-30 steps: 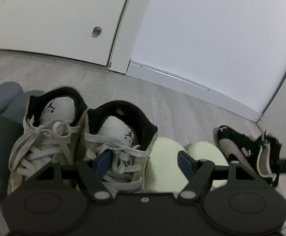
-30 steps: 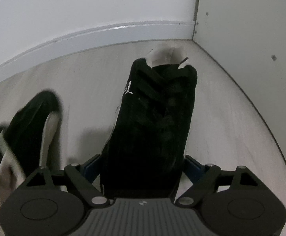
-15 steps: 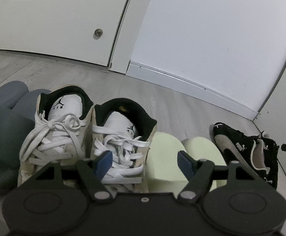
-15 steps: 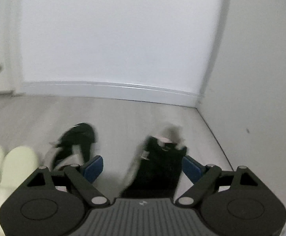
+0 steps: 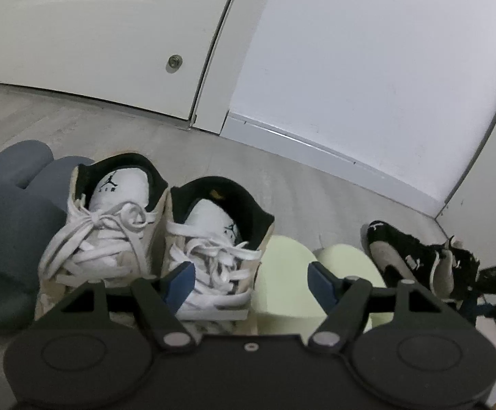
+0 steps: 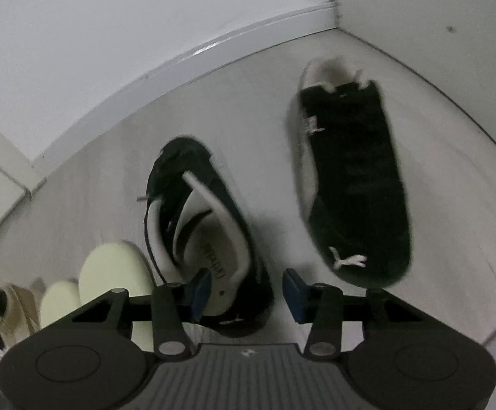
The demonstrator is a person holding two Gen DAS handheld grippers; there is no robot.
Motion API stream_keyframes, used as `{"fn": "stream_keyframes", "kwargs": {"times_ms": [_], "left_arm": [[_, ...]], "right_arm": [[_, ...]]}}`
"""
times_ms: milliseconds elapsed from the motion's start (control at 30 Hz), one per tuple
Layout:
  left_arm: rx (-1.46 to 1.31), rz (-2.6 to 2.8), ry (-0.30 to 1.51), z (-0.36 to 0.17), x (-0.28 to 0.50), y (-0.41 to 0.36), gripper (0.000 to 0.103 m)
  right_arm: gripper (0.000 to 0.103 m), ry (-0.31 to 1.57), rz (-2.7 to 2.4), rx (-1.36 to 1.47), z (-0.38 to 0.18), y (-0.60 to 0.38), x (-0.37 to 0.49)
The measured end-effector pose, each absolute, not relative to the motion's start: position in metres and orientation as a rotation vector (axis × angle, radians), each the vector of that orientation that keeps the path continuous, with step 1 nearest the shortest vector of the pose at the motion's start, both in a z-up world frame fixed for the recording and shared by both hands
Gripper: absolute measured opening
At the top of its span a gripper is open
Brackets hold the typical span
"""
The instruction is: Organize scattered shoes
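right tongs (image 6: 244, 294): spread, empty; let go of the black shoe (image 6: 350, 184), now lying by the corner wall.
next: its mate (image 6: 207, 239), tipped beside the yellow slippers (image 6: 111, 273).
left tongs (image 5: 249, 282): spread, idle.

Two black sneakers (image 6: 207, 239) (image 6: 353, 184) lie apart on the floor, one upright, the other sole-up near the corner. Beside them in a row: pale slides (image 5: 282, 276), laced white sneakers (image 5: 152, 232), grey slides (image 5: 12, 212).
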State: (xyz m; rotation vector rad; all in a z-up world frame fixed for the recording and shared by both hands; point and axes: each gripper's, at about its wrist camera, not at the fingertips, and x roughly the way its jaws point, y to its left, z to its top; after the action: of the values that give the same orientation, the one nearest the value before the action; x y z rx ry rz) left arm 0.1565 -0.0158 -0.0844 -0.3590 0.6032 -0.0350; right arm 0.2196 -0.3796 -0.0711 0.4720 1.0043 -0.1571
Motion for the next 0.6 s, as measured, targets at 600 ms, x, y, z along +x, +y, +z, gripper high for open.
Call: {"fn": "stream_keyframes", "kwargs": {"times_ms": [600], "left_arm": [[-0.392,-0.044,0.608,-0.089,0.161,-0.015,0.074]], "right_arm": [[0.023,0.993,-0.180,0.548,-0.109,-0.374,0.281]]}}
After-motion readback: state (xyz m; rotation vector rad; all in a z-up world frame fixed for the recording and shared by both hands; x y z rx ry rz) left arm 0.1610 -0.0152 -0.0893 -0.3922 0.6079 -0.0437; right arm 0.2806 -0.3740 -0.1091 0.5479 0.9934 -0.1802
